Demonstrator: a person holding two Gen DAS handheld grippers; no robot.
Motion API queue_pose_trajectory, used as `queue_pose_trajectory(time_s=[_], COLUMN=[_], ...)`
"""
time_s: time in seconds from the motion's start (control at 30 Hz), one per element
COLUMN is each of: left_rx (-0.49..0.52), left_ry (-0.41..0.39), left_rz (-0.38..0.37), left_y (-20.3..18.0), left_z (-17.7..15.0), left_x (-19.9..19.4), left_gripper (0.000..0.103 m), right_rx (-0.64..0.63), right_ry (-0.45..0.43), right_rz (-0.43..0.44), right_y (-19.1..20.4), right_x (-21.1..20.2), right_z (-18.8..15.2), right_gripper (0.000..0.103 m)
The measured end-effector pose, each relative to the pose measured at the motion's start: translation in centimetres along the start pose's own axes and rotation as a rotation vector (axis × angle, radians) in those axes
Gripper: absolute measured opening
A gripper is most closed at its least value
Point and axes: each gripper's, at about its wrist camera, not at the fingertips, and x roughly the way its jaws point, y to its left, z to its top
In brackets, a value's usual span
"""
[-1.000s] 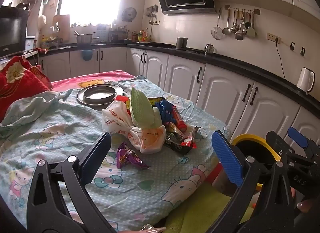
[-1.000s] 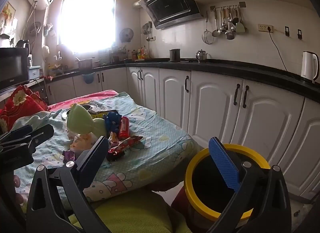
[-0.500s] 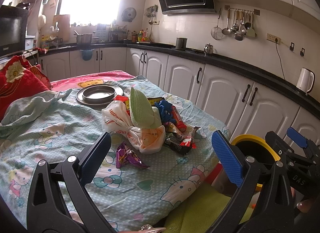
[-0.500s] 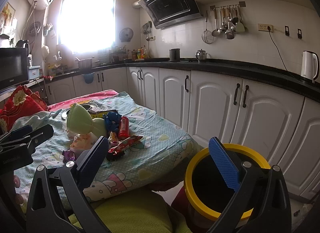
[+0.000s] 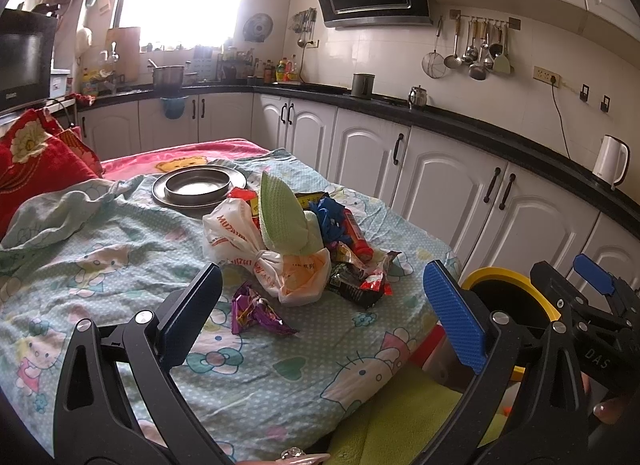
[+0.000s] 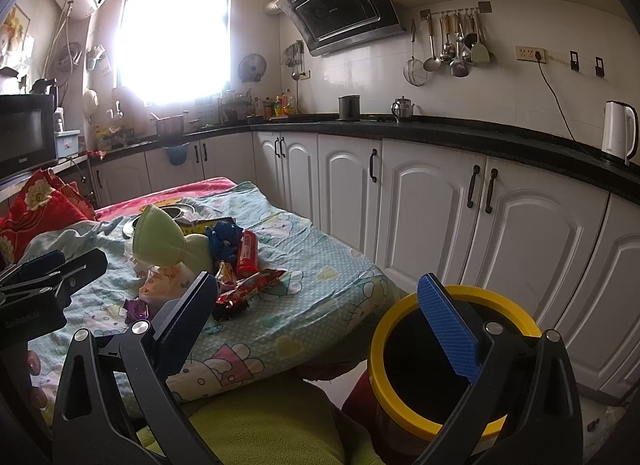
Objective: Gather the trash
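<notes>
A heap of crinkled trash (image 5: 304, 249) lies on the cartoon-print cloth (image 5: 120, 265): a knotted white plastic bag (image 5: 256, 249), a ribbed green foam sleeve (image 5: 280, 217), a red tube (image 6: 247, 252), glossy dark wrappers (image 5: 360, 285) and, just beside the heap, a purple foil wrapper (image 5: 256, 313). Behind it sits a round metal plate (image 5: 198, 185). The left tool (image 5: 320, 309) hovers spread and empty in front of the heap. The right tool (image 6: 316, 317), also spread, holds nothing beside the yellow-rimmed bin (image 6: 400, 313).
</notes>
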Motion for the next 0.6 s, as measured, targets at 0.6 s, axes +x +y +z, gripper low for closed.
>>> queue_pose_trajectory(time_s=[0.6], left_rx=[-0.009], left_ry=[0.010], left_rz=[-0.013], left_y=[0.3], left_z=[-0.9], left_x=[0.7], left_gripper=[0.092], right_rx=[-0.015], right_ry=[0.042], right_rz=[0.031], right_y=[0.0], right_x=[1.7], right_z=[-0.2], right_gripper=[0.097])
